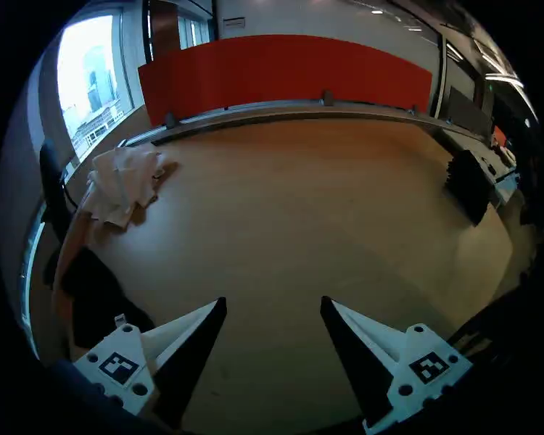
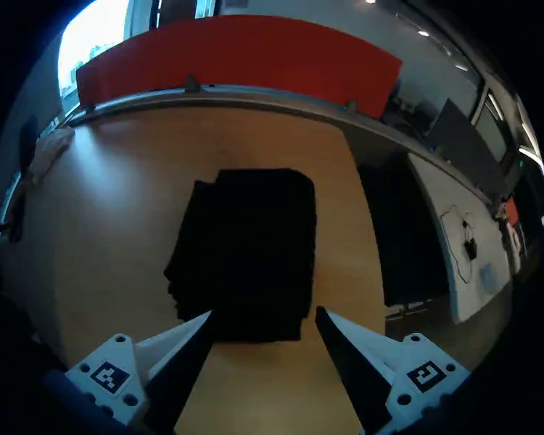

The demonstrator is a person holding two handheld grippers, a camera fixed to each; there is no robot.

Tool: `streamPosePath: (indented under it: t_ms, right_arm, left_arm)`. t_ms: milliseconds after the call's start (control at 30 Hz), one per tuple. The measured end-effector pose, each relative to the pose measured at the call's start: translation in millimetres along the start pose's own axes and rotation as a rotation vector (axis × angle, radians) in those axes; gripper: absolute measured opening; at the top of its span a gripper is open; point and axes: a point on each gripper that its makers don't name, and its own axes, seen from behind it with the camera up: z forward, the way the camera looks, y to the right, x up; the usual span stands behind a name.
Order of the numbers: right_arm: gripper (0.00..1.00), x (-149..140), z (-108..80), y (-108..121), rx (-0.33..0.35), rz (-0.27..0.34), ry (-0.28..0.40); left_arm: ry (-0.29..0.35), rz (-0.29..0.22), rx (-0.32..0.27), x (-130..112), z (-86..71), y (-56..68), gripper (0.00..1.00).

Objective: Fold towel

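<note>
Right gripper [image 2: 263, 312] apart just short of dark folded stack [image 2: 250, 246], left gripper [image 1: 273, 299] apart well off it; between towels, likely fetching crumpled towel [image 1: 123, 181] next.

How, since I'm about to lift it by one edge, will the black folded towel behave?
Probably floppy: the black folded towel shows stepped layers along one side, so lifting one edge may peel layers apart. It lies flat on the wooden table, so rolling or tipping seems unlikely.
</note>
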Motion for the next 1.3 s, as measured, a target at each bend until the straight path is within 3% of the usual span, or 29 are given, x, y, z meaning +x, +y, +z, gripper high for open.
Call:
streamPosePath:
  t_ms: [900, 1300]
  right_arm:
    - [1.00, 69, -43.7, -144, 0.121, 0.044, 0.239]
    - [1.00, 127, -78.1, -185, 0.139, 0.130, 0.466]
  left_arm:
    - [0.111, 0.014, 0.010, 42, 2.9, -15.1, 0.96]
    - [0.225, -0.011, 0.038, 78, 1.5, -30.5, 0.96]
